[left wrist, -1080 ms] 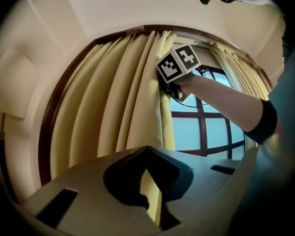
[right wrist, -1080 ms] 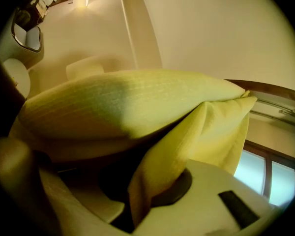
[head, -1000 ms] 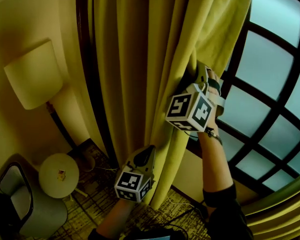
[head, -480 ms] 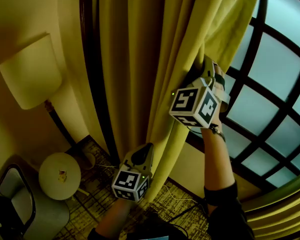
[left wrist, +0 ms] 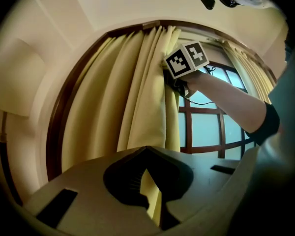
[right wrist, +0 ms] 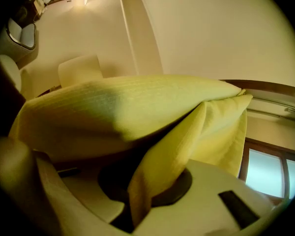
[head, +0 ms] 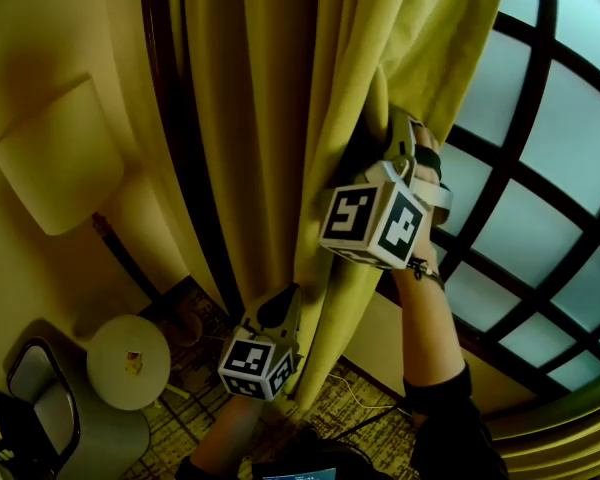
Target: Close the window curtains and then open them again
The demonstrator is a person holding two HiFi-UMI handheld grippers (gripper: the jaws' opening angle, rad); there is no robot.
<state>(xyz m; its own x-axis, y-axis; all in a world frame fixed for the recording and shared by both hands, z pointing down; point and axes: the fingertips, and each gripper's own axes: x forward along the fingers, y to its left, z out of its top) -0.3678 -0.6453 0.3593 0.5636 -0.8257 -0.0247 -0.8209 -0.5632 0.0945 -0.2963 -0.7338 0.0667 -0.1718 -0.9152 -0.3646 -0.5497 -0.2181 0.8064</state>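
Yellow curtain (head: 270, 118), clamped by both my left gripper (head: 280, 306) and right gripper (head: 388, 133), hangs bunched centre-frame, leaving the window (head: 540, 198) at right bare: I judge reopening nearly complete, or closing unstarted.

The curtain (head: 270, 118) is hanging before the window's (head: 540, 198) 9 o'clock side. The lamp (head: 55, 158) is standing at the curtain's 9 o'clock, the round table (head: 128, 361) sitting at its 7.

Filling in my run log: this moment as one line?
left gripper: shut on curtain edge, low | right gripper: shut on curtain, higher | window: partly uncovered
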